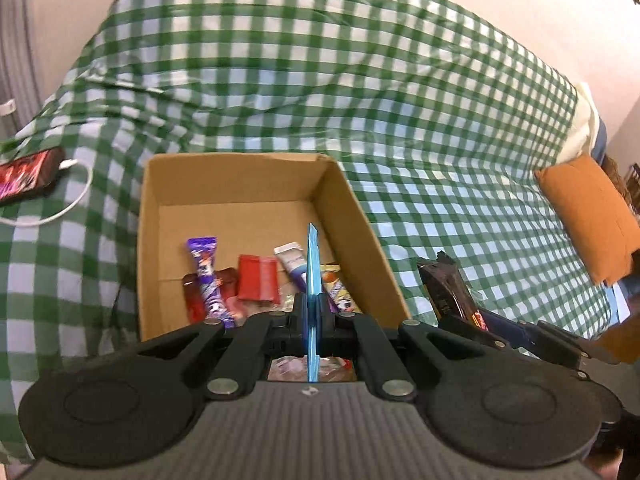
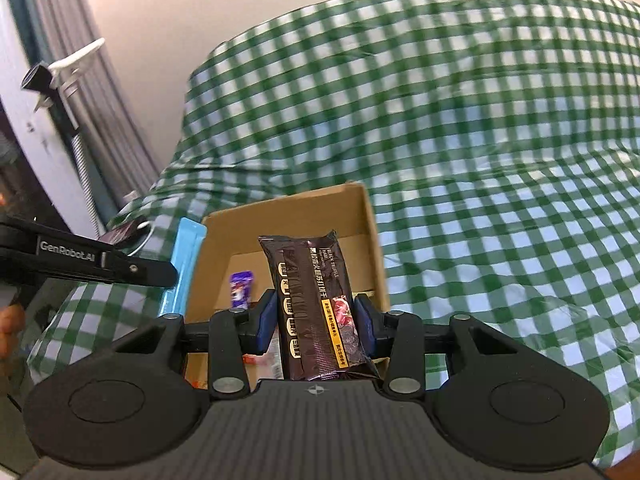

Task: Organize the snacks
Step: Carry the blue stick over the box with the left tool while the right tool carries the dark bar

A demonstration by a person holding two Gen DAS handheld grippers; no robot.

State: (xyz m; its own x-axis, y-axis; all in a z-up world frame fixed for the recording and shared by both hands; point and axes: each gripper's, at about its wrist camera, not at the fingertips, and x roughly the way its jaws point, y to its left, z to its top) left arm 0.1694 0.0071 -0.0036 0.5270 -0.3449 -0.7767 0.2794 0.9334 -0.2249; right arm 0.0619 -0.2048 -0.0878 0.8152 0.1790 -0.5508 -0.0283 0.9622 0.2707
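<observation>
- The cardboard box (image 1: pixel 240 184) stands open on the bed and already holds several snacks: a purple wrapped bar (image 1: pixel 206 276), a red packet (image 1: pixel 258 282) and a white-purple tube-shaped pack (image 1: pixel 294 264) lie flat on its floor.
- The left gripper (image 1: pixel 311 312) has its jaws clenched on a thin blue packet (image 1: pixel 312 264), seen edge-on. Its long axis points forward over the near part of the box, so I judge that letting go would drop it inside.
- The right gripper (image 2: pixel 316 320) grasps a dark brown glossy snack pack (image 2: pixel 316 304) by its two long sides, with its long axis pointing forward. It hangs above the near edge of the box, towards the right wall.
- Both grippers seem equally near to the box.
- The wrappers look smooth and slippery, the box stiff and matte.
- Around lie the green checked bedcover (image 1: pixel 360 80), soft and wrinkled, a phone (image 1: pixel 28 174) with a white cable (image 1: pixel 72 200), and an orange cushion (image 1: pixel 588 216).
</observation>
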